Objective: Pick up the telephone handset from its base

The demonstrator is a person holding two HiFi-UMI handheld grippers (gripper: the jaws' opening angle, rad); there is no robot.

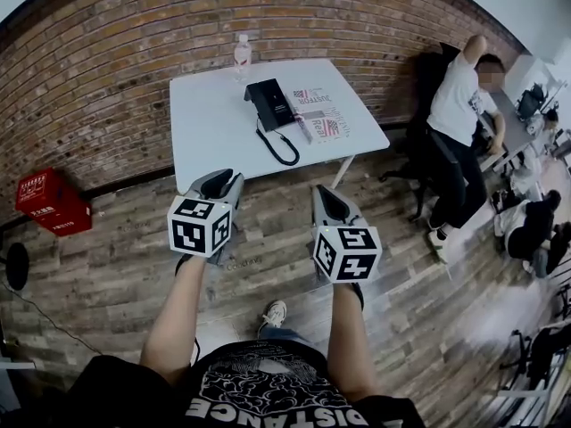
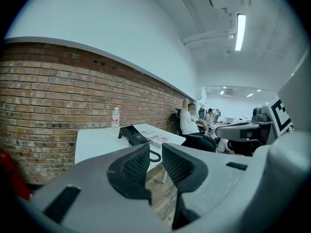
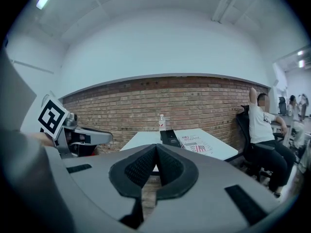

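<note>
Floor (image 1: pixel 272 205) separates left gripper (image 1: pixel 223 176) and right gripper (image 1: pixel 321 191) from the table (image 1: pixel 214 132)'s near edge.

A white table (image 1: pixel 214 123) stands by the brick wall (image 1: pixel 107 69), bearing a water bottle (image 1: pixel 242 53) and printed papers (image 1: pixel 323 114); a red box (image 1: pixel 52 203) sits on the wooden floor (image 1: pixel 107 279)

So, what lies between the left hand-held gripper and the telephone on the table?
In the head view, only bare white table top lies between the left hand-held gripper and the telephone; its coiled cord lies aside.
</note>
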